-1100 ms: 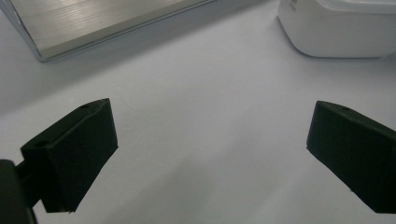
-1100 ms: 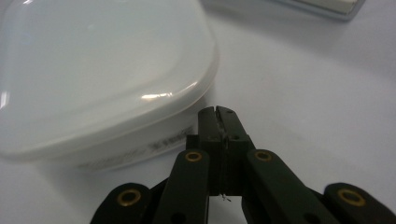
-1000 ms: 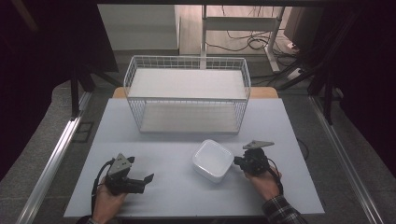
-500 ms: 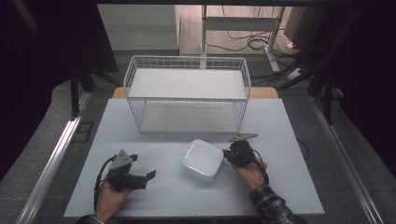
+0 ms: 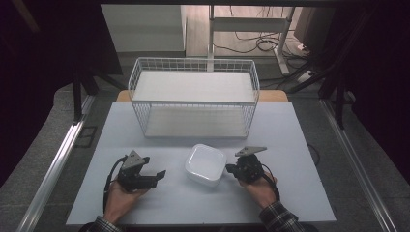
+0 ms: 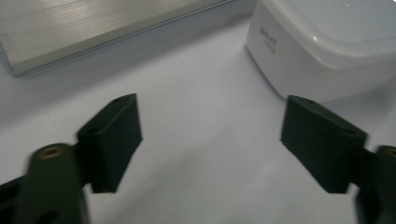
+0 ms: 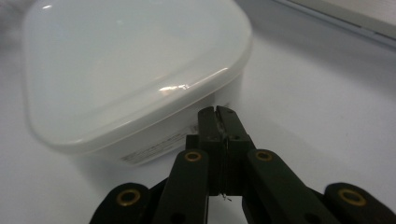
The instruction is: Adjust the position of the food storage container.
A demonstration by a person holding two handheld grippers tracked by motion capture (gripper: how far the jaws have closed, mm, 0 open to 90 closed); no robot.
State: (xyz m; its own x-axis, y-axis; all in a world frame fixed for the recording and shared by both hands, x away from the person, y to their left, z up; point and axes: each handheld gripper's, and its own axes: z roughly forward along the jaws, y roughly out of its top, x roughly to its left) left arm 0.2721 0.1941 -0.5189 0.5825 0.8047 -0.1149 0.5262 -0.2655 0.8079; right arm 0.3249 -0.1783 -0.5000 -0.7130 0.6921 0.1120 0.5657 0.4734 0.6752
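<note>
A white, square container with rounded corners and a lid (image 5: 206, 164) sits on the pale table near the front centre. My right gripper (image 5: 228, 170) is just right of it, held in a hand. In the right gripper view its jaws are pressed together with nothing between them, and my right gripper (image 7: 218, 112) meets the side wall of the container (image 7: 130, 70) at its tips. My left gripper (image 5: 156, 177) rests on the table to the container's left, apart from it. In the left gripper view the left gripper (image 6: 215, 140) stands wide open, and the container (image 6: 327, 46) lies ahead to the right.
A white wire basket (image 5: 193, 96) stands at the back middle of the table (image 5: 290, 145). A metal rail (image 5: 58, 159) runs along the left side. Dark stands and cables lie on the floor beyond the table.
The container has slid left across the table, and the shut right gripper has moved left along with it. The left gripper has barely shifted and stays open.
</note>
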